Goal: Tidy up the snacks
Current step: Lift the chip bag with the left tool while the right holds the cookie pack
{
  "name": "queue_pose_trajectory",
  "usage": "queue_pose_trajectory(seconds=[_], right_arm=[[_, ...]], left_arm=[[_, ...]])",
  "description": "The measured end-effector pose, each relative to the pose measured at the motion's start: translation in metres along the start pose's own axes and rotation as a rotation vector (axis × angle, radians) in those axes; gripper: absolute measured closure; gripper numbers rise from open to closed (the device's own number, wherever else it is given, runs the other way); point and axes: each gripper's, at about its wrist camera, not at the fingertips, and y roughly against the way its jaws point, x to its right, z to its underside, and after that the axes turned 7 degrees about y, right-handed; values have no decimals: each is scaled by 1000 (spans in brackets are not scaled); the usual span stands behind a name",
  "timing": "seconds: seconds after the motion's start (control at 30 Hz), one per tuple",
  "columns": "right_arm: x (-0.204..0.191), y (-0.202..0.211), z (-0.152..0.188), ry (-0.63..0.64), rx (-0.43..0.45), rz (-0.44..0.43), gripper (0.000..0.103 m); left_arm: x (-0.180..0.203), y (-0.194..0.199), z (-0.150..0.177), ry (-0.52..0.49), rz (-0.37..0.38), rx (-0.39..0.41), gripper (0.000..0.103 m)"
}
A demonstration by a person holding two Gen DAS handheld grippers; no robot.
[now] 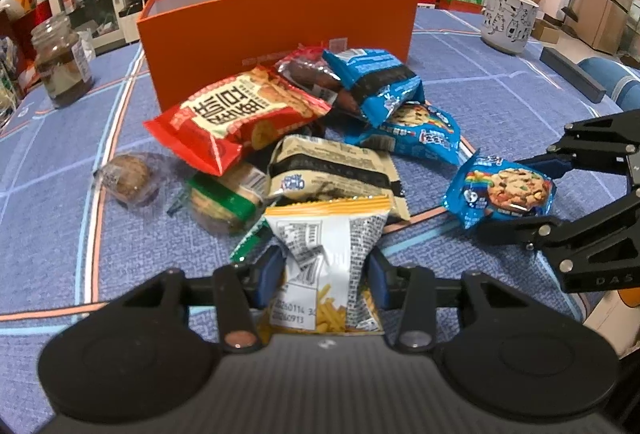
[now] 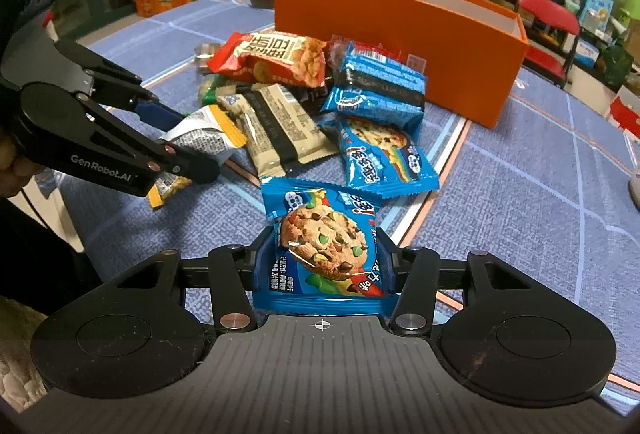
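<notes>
My left gripper [image 1: 326, 274] is closing on a white and yellow packet of potato sticks [image 1: 326, 234]; its blue pads press the packet's sides. The right gripper [image 2: 324, 258] is closing on a blue chocolate-chip cookie packet [image 2: 320, 234], pinched at both edges near the table. Each gripper shows in the other's view: the right gripper [image 1: 516, 197] at the right, the left gripper [image 2: 192, 141] at the left. Behind them lies a pile of snacks: a red bag [image 1: 236, 121], a beige packet [image 1: 336, 169] and blue packets [image 1: 376, 81]. An open orange box [image 1: 276, 29] stands beyond the pile.
A glass jar [image 1: 60, 61] stands at the far left of the blue patterned tablecloth [image 1: 480, 93]. A white pot with cat drawings [image 1: 508, 19] and a dark bar [image 1: 572, 73] are at the far right. A wrapped round cake [image 1: 128, 177] lies left of the pile.
</notes>
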Motion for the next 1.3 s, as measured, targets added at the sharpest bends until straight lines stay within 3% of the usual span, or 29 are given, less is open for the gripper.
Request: queue_pose_trajectory(seconds=[0.93,1.3], right_arm=[[-5,-3,-2,10,-9,-3,67],[-3,11,-11,-12,54,6,67]], left_arm=[[-8,17,-4,37,-52,20,60],[-15,38,-6,70,-26,55,61]])
